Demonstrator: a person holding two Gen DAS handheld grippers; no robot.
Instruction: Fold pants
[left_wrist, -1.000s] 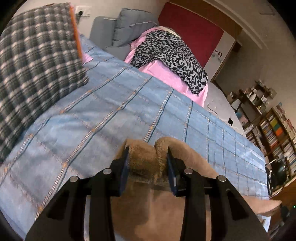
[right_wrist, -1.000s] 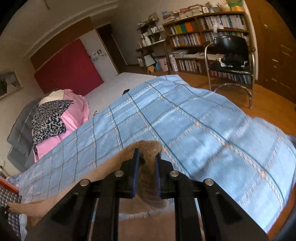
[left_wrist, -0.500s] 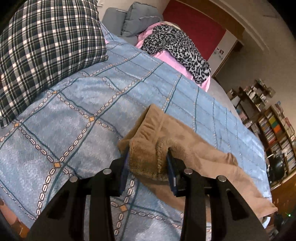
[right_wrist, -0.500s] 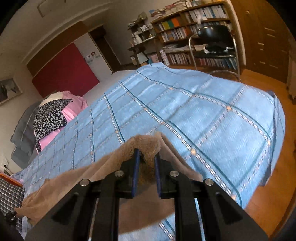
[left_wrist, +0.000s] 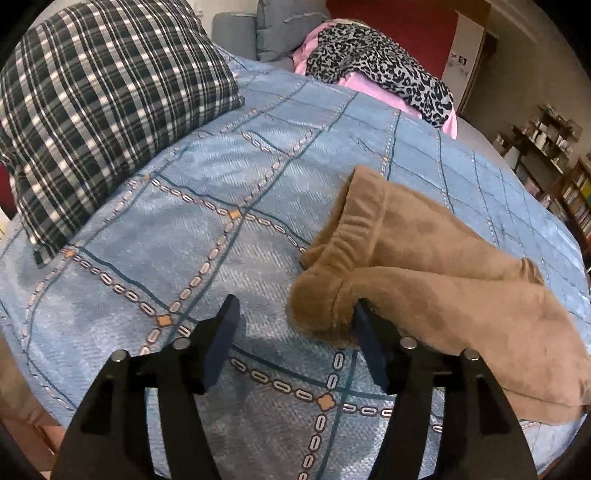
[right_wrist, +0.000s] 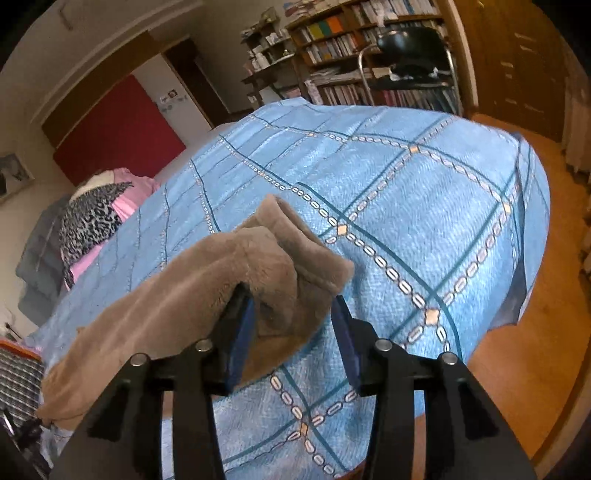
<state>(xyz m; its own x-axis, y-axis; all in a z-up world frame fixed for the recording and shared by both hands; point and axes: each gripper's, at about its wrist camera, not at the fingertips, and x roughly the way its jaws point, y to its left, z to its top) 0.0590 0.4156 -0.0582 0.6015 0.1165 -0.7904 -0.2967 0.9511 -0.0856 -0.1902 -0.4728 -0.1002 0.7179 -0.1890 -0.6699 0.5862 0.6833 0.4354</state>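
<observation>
The brown fleece pants lie on the blue patterned bedspread, folded lengthwise with the waistband end near my left gripper. My left gripper is open; the waistband bulge rests against its right finger. In the right wrist view the pants' leg end lies on the bedspread. My right gripper is open, with the cuff fabric lying between the jaws against the left finger.
A plaid pillow sits at the left. Pink and leopard-print clothes lie at the far side of the bed. A black chair and bookshelves stand beyond the bed's end. The wooden floor is at the right.
Both grippers lowered the pants onto the bedspread and opened, letting go of the fabric. The pants now rest on the bed.
</observation>
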